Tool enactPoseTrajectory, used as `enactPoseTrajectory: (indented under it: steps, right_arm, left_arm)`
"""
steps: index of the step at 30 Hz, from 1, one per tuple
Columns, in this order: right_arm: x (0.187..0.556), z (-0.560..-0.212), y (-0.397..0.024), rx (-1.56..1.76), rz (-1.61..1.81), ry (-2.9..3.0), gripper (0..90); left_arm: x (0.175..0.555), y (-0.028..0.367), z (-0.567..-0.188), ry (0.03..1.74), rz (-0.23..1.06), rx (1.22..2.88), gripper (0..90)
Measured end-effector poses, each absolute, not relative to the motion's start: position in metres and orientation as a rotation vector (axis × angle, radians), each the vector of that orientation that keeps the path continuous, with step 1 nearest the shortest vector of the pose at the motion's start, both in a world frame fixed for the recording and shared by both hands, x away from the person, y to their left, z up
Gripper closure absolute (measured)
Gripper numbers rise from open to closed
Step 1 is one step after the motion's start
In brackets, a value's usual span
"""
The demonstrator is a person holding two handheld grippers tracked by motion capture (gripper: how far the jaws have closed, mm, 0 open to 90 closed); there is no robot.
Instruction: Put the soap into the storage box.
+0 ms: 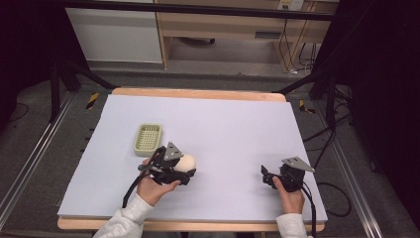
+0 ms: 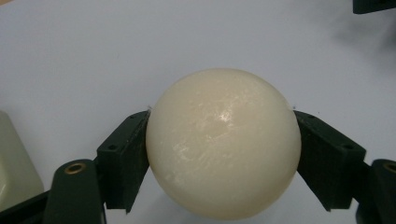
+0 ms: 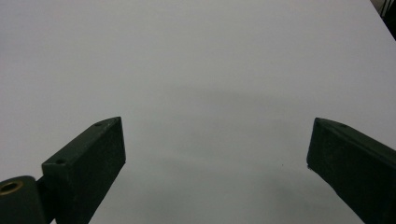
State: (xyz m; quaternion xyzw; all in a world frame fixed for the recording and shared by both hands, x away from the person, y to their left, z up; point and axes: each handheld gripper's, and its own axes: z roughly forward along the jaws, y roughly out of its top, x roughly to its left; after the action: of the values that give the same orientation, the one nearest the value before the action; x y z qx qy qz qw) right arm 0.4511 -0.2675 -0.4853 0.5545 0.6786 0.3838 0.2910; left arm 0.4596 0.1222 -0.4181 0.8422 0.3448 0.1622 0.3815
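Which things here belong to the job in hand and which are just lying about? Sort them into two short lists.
In the job:
- ball, cream, clamped in the left gripper
- basket, green, on the table close to that gripper, a likely place for the ball

Lying about:
- right gripper, open with nothing between its jaws
- white sheet covering the table
- desk beyond the table
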Motion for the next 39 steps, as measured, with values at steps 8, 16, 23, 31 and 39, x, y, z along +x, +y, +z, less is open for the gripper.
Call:
enactPoseTrajectory:
  steps: [8,16,23,31,39]
  right_arm:
    - [0.451,-0.485,-0.267,1.478,1.024,1.807,4.8]
    - [0.451,-0.485,-0.268,1.479,1.025,1.810,4.8]
    - [0.451,-0.485,-0.267,1.479,1.022,1.805,4.8]
    - [0.452,-0.486,-0.268,1.477,1.019,1.809,4.8]
    - [0.451,-0.486,-0.267,1.476,1.018,1.809,4.8]
  left_arm:
    - [0.466,0.142,-0.413,0.919,0.449,2.142,24.1]
    - [0.471,0.157,-0.408,0.945,0.473,2.127,24.2]
    - [0.473,0.166,-0.403,0.962,0.491,2.114,24.2]
    - [0.477,0.171,-0.398,0.969,0.501,2.112,24.2]
    - [0.485,0.178,-0.396,0.996,0.508,2.097,24.2]
